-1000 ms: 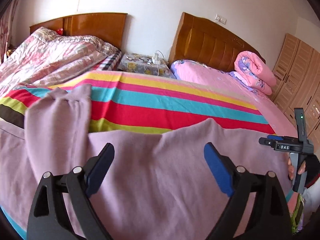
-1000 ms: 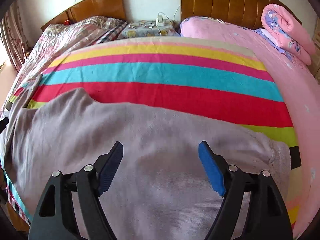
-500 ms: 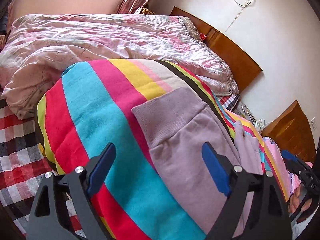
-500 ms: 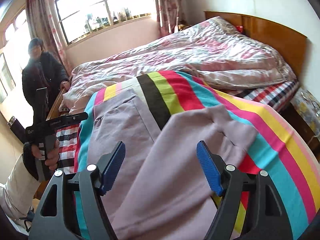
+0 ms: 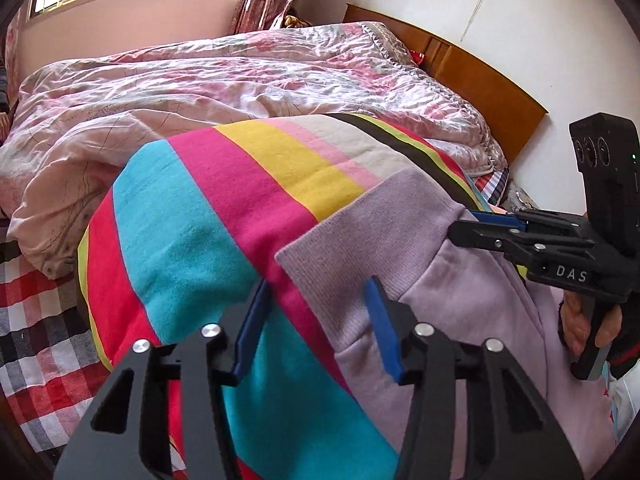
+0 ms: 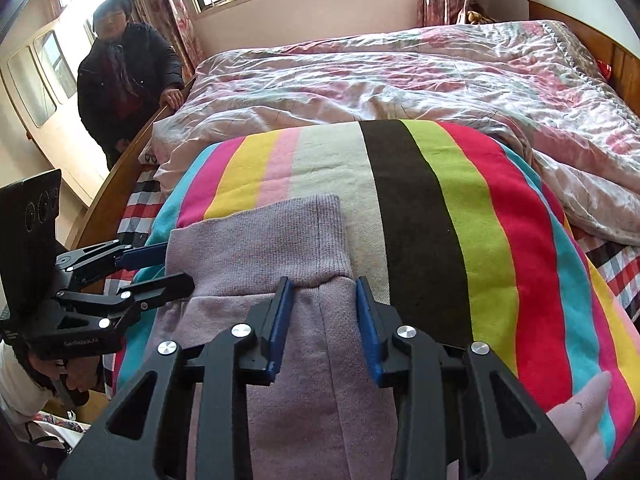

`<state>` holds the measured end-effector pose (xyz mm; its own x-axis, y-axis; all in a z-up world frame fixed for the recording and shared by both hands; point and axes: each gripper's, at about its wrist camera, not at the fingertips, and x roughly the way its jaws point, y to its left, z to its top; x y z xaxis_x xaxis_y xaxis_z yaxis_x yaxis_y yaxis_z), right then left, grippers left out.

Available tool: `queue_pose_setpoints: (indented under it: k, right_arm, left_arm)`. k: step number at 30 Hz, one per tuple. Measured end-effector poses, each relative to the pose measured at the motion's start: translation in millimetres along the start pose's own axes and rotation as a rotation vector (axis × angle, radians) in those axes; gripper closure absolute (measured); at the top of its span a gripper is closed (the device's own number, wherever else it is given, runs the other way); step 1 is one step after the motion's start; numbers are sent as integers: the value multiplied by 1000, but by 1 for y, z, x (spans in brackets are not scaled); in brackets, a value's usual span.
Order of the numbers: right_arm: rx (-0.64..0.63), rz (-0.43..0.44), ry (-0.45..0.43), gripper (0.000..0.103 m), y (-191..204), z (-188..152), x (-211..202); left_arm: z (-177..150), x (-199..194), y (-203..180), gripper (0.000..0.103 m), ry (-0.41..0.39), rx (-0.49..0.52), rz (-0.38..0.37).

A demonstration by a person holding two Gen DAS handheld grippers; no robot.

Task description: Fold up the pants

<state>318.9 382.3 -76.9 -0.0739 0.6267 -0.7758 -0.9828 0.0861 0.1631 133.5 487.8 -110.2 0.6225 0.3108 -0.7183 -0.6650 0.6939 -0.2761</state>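
— Where are the pants [image 6: 256, 248]?

— Spread on the striped blanket [image 6: 456, 216] over the bed, ribbed waistband toward the window.

— The left gripper [image 5: 316, 316]?

— Its jaws have just been closing around the waistband's near corner, cloth between them, pads not yet pressing.

— The right gripper [image 6: 324, 320]?

— Also just closing, straddling the waistband's other edge, not yet pinching.

1. One pair of lilac pants [image 6: 260, 248] lying on the bed, ribbed waistband showing.
2. One striped blanket [image 6: 480, 216] lying under them.
3. One pink floral quilt [image 6: 400, 72] lying behind it.
4. One checked sheet [image 5: 36, 320] showing underneath.
5. Two grippers: left gripper [image 5: 316, 320], right gripper [image 6: 324, 320].
6. One wooden headboard [image 5: 480, 76] showing.
7. One bystander [image 6: 124, 72] standing by the window.
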Motion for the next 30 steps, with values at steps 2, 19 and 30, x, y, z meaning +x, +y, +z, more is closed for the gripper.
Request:
queue_pose_setpoints:
  k: [2, 19, 30]
  right_arm:
    - [25, -27, -39, 91, 2, 1, -11]
    - [238, -31, -111, 42, -28, 7, -59]
    - [719, -213, -110, 50, -159, -182, -161]
  left_arm:
    - [1, -6, 7, 97, -18, -35, -71]
    - [16, -39, -4, 25, -147, 29, 311]
    - [-19, -17, -146, 5, -31, 332, -87]
